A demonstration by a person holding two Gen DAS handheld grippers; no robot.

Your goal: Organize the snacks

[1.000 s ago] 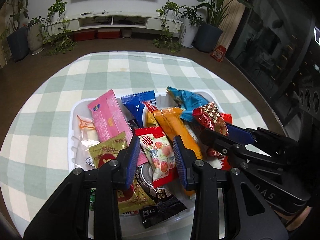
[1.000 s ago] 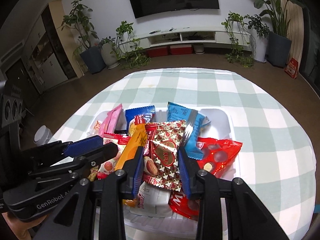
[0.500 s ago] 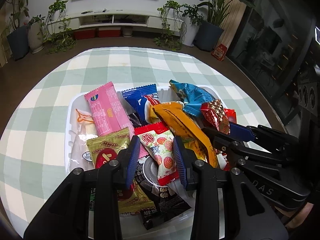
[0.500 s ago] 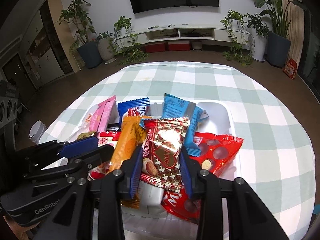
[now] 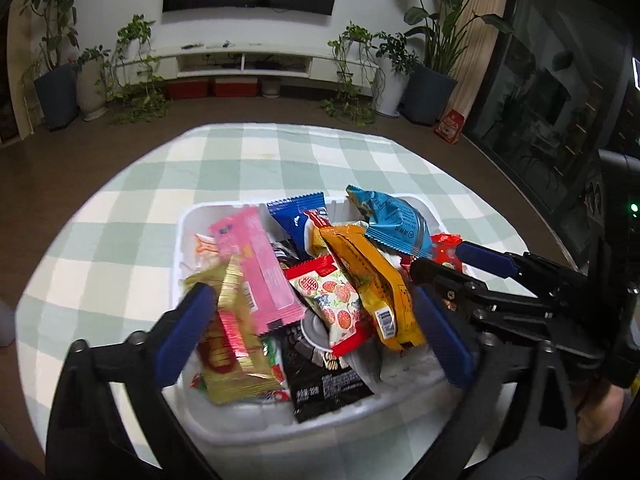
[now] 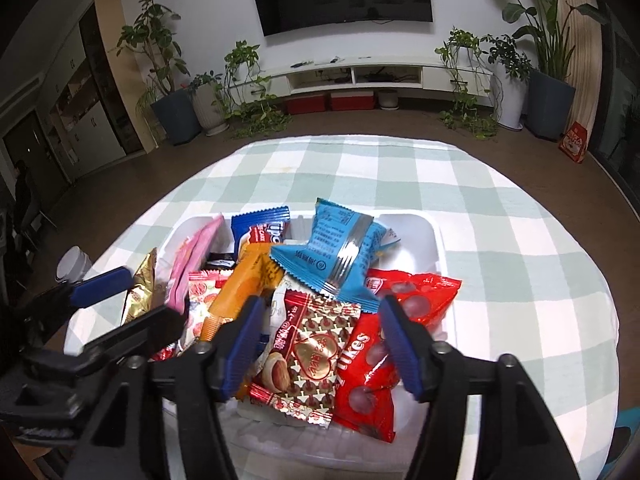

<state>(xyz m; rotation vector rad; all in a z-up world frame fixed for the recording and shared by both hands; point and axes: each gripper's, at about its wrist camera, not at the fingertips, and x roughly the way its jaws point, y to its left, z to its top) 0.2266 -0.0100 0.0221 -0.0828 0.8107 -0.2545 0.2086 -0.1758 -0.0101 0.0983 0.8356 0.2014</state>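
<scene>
A white tray [image 5: 248, 428] on the checked table holds several snack packets. My left gripper [image 5: 316, 320] hovers over its near side, jaws opening wide. Below the gap lie a strawberry-print packet [image 5: 336, 304], a pink packet [image 5: 256, 264] and an orange one [image 5: 372, 280], none pressed by the pads. My right gripper [image 6: 320, 332] is also opening. A red-brown heart-print packet [image 6: 312, 356] lies loose between its fingers, beside a red chocolate bag [image 6: 384, 344] and under a light blue packet [image 6: 340, 256]. Each gripper shows in the other's view: right gripper [image 5: 448, 264], left gripper [image 6: 136, 300].
The tray [image 6: 436, 240] sits near my side of a round table with a green-and-white checked cloth [image 6: 500, 240]. A small white jar [image 6: 74, 264] stands off the table's left edge. Plants, a low TV shelf and brown floor lie beyond.
Both grippers' jaws have spread apart. The left let go of the strawberry-print packet and drew back a little; the right let go of the heart-print packet, which now lies in the tray.
</scene>
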